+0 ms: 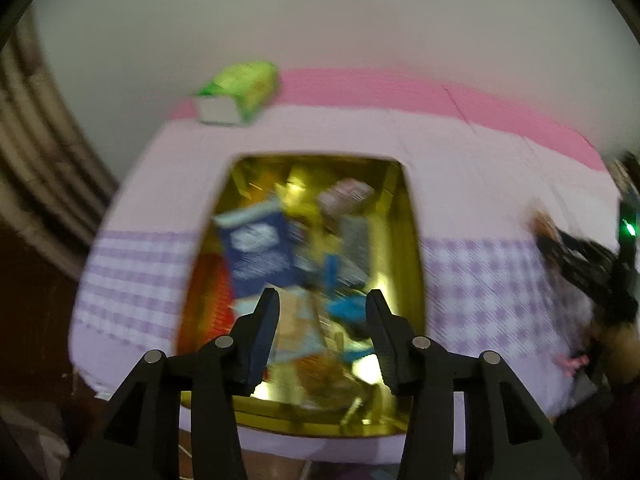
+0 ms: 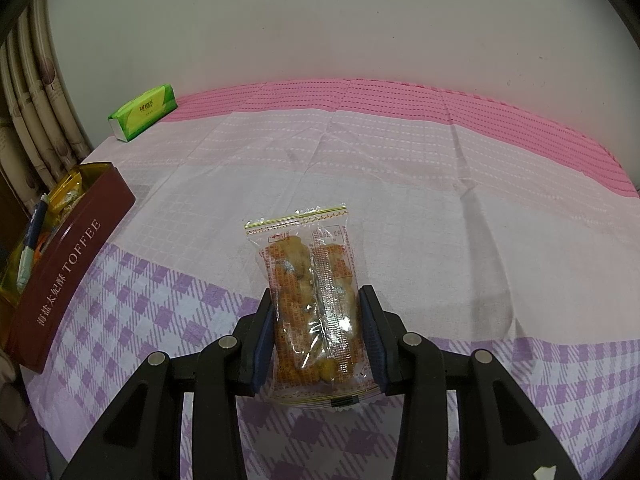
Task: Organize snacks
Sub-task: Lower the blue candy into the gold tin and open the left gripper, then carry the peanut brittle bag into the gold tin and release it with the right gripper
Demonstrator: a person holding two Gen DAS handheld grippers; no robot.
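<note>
Curtains point(image 2: 28, 128) hung at the far left edge, beside a plain pale wall. Just right of them, at the far left corner of the desk point(image 2: 400, 168), lay a green tissue pack point(image 2: 143, 111), partly on the pink band of the cloth.

Nearer on the left stood the tin point(image 2: 72, 276), a maroon box marked TOFFEE, its lid off and its gold inside showing. In the left wrist view the tin point(image 1: 412, 240) filled the middle, blurred, with snacks heaped in it: a dark blue packet point(image 1: 260, 252) toward the left, something red point(image 1: 212, 300) against the left wall, a pinkish packet point(image 1: 346, 196) at the far end and blue and pale wrappers nearer; what each one was could not be told through the blur. The left claw point(image 1: 322, 300) hung over the near half of the tin, its jaws spread apart with nothing pinched between them.

Right of the tin, over the lilac checked part of the cloth, the right claw point(image 2: 316, 304) pinched a clear snack bag point(image 2: 310, 292) by its lower half, one pad on each long side. The bag held golden fried pieces and stood on end, its sealed top pointing away toward the far wall. The right claw also showed, dark and blurred, at the right edge of the left wrist view.
</note>
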